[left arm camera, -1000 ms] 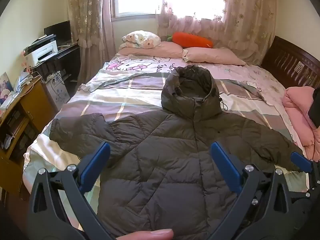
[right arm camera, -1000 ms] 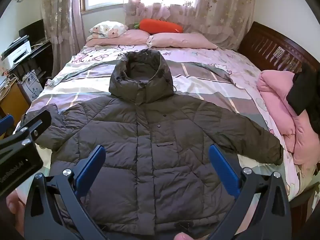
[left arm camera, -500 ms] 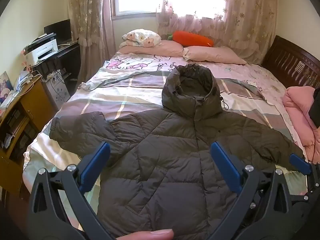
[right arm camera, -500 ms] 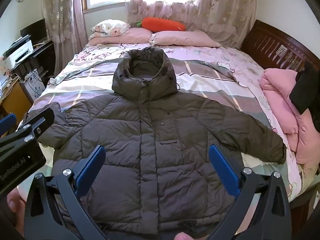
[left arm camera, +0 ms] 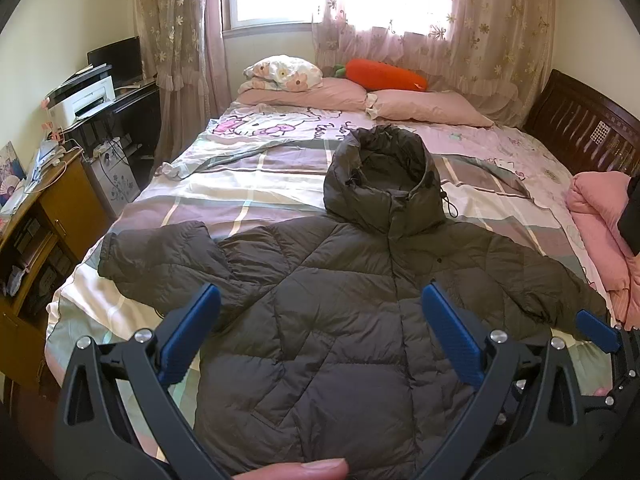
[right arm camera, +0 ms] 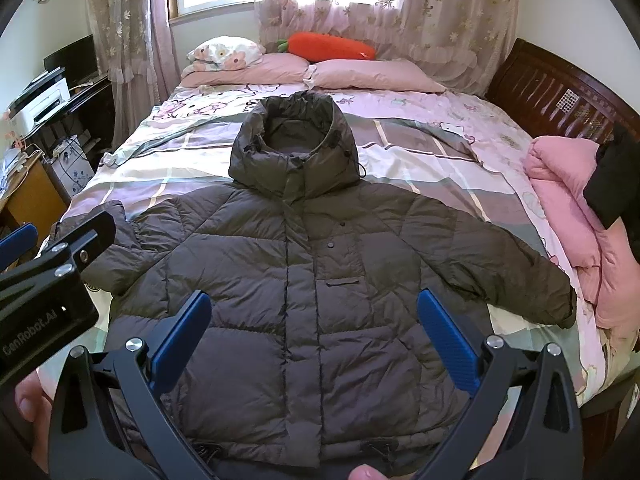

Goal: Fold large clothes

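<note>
A dark olive hooded puffer jacket [left arm camera: 344,312] lies flat, front up, on the bed [left arm camera: 248,184], sleeves spread left and right and hood toward the pillows. It also shows in the right wrist view [right arm camera: 320,272]. My left gripper [left arm camera: 318,328] is open and empty, held above the jacket's lower left part. My right gripper [right arm camera: 314,330] is open and empty above the jacket's lower middle, near the hem. The left gripper's body [right arm camera: 44,292] shows at the left edge of the right wrist view.
Pink pillows [left arm camera: 424,106] and an orange carrot cushion [left arm camera: 384,76] lie at the bed's head. A folded pink quilt [right arm camera: 576,216] lies on the right side. A wooden headboard [right arm camera: 560,100] stands at the right. A wooden cabinet [left arm camera: 44,232] and desk with printer [left arm camera: 84,100] stand left.
Both grippers have drawn back and risen slightly, so the jacket sits a little lower and farther in both views. Both stay open and empty.
</note>
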The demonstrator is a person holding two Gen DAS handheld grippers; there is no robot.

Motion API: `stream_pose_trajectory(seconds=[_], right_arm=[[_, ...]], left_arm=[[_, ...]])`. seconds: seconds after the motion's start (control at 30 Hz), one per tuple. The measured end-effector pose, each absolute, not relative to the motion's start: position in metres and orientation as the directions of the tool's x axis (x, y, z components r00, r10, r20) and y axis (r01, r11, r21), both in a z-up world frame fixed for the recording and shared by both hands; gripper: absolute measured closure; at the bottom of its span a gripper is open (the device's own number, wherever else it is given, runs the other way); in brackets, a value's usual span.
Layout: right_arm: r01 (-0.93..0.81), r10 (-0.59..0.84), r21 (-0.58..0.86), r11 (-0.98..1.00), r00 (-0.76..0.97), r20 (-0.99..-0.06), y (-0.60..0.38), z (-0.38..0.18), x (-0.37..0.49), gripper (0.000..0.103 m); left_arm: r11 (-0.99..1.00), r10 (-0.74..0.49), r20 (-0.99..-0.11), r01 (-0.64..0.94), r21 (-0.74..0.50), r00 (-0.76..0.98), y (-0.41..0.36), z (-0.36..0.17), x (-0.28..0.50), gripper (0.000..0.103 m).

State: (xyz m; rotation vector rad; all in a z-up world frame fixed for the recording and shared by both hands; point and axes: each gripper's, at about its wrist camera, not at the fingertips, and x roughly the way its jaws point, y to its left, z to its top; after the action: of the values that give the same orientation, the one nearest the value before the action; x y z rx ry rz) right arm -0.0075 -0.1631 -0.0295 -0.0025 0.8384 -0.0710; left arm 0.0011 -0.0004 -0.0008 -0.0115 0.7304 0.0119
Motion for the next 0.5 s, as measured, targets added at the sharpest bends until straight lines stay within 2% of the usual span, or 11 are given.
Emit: stream_pose_trajectory(seconds=[0.5], right_arm=[[0.054, -0.051, -0.020, 0.998, 0.660, -0.750, -0.1585, -0.0334, -0.0078, 0.001]], left_arm=[[1.000, 0.007, -0.671, -0.015, -0.006, 0.742, -0.0029, -0.0058, 0.0067, 0.002]])
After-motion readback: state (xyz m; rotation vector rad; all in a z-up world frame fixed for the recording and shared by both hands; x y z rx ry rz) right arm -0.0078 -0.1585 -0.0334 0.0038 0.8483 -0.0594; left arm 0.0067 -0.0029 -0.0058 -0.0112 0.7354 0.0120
